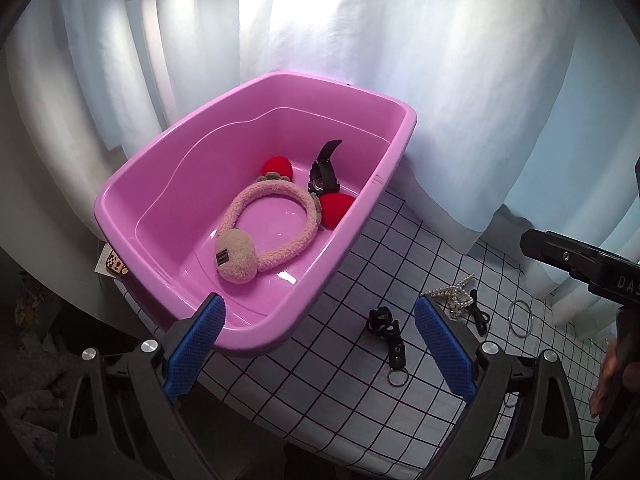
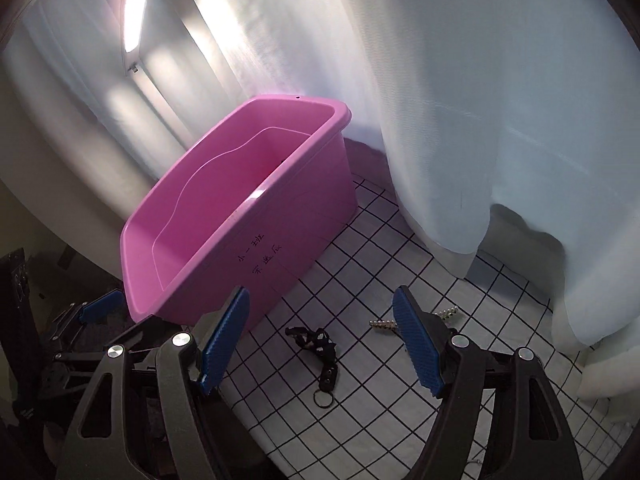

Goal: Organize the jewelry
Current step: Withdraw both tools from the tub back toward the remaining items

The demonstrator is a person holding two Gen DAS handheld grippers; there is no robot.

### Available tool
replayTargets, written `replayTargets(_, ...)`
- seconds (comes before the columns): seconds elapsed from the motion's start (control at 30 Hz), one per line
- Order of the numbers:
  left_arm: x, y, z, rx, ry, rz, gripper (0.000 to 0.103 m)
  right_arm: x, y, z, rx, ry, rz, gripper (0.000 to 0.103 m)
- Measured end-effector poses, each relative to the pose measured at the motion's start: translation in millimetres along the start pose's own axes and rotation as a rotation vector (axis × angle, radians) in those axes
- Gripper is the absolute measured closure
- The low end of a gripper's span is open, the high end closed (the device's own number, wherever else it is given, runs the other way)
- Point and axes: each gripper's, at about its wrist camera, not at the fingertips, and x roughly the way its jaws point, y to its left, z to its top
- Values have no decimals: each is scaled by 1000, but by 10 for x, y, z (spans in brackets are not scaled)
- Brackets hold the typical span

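A pink plastic tub (image 1: 132, 184) (image 2: 224, 208) stands on a white grid-pattern cloth (image 1: 360, 392). Inside it lie fuzzy beige earmuffs (image 1: 256, 240), a headband with red pom-poms (image 1: 336, 208) and a black watch (image 1: 324, 176). On the cloth lie a black strap keychain with a ring (image 1: 386, 332) (image 2: 320, 352), a pearl string (image 1: 456, 296) (image 2: 384, 324) and a thin metal bangle (image 1: 520, 318). My left gripper (image 1: 320, 344) is open and empty, above the tub's near corner. My right gripper (image 2: 320, 340) is open and empty, over the keychain.
White curtains (image 1: 440, 80) hang behind the tub and onto the cloth at the right. The right gripper's black body (image 1: 592, 268) shows at the right edge of the left wrist view. A small card (image 1: 116, 268) lies left of the tub. The table edge drops off at lower left.
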Motion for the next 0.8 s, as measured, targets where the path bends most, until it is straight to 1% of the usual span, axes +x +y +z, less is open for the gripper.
replayTargets(0.2,39,-320,-222,-4,29,-64,9,-440,-559,-637,54,-42,-87,32)
replayTargets(0.4,29,-594,-444,17,37,-47,9,-739,-1116,-1268,128,-52,-149,32)
replayTargets(0.5,51,-682,-586,2,53,-33,9,-847,-1355,-1512,167,-58,-158,32)
replayTargets(0.6,66,-742,-733,-30,69,-26,9,-900,-1530,-1669,188,-55,-152,32)
replayTargets(0.8,108,-806,-1033,-81,100,18,9,-861,-1639,-1795,138,-31,-147,32)
